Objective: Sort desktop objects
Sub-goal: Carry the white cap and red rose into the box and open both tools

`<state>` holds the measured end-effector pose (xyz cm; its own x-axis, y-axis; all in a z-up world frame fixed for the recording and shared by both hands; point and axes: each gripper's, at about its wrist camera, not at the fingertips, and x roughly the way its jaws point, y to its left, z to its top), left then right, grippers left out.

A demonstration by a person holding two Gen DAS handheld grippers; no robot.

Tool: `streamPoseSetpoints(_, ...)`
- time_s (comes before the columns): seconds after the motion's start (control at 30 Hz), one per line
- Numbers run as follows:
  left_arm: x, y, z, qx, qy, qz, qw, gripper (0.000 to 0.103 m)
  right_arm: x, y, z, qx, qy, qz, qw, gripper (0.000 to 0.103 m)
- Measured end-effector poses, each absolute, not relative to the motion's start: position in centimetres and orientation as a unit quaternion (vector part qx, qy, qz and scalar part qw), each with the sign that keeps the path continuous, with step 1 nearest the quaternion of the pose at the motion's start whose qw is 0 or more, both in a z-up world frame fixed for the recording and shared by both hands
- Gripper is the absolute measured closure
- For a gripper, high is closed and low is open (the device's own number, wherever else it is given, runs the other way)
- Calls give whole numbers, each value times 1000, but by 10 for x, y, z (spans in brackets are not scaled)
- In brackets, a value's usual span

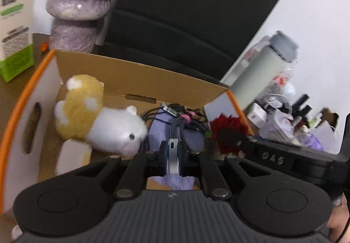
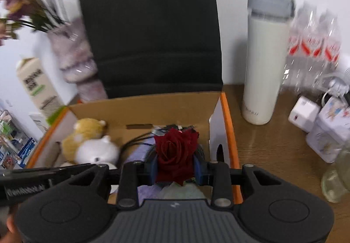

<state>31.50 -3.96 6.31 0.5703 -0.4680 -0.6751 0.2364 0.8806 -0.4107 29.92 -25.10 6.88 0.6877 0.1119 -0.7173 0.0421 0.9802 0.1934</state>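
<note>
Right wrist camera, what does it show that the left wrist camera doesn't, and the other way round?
Only the right wrist view shows the dark red rose pinched in the right gripper and the white square charger on the wooden desk.

Only the left wrist view shows the small silver and blue device clamped in the left gripper.

Both show the orange-edged cardboard box holding the yellow and white plush toy, and the tall white bottle.
</note>
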Motion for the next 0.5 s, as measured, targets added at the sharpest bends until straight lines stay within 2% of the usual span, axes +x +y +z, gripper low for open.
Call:
streamPoseSetpoints(0.13, 330, -52, 49, -127, 436, -195, 869, 91, 321, -248, 45, 110, 413, 21, 904, 70)
streamPoseSetpoints(0.2, 326, -50, 48, -120, 426, -205, 873, 84, 325, -245, 40, 111, 422, 30, 899, 65)
streamPoseSetpoints(0.27, 325, -44, 51, -123, 419, -210, 875, 67, 328, -242, 37, 109, 423, 34, 899, 60)
streamPoseSetpoints(0.4, 320, -31, 67, -117, 405, -194, 886, 56, 329, -241, 48, 98, 417, 29, 903, 53)
streamPoseSetpoints(0.47, 315, -27, 78, -98, 397, -176, 895, 36, 322, -239, 60, 77, 403, 9, 912, 43)
streamPoseSetpoints(0.5, 311, -26, 84, -87, 391, -165, 901, 32, 319, -240, 66, 65, 396, 1, 916, 43)
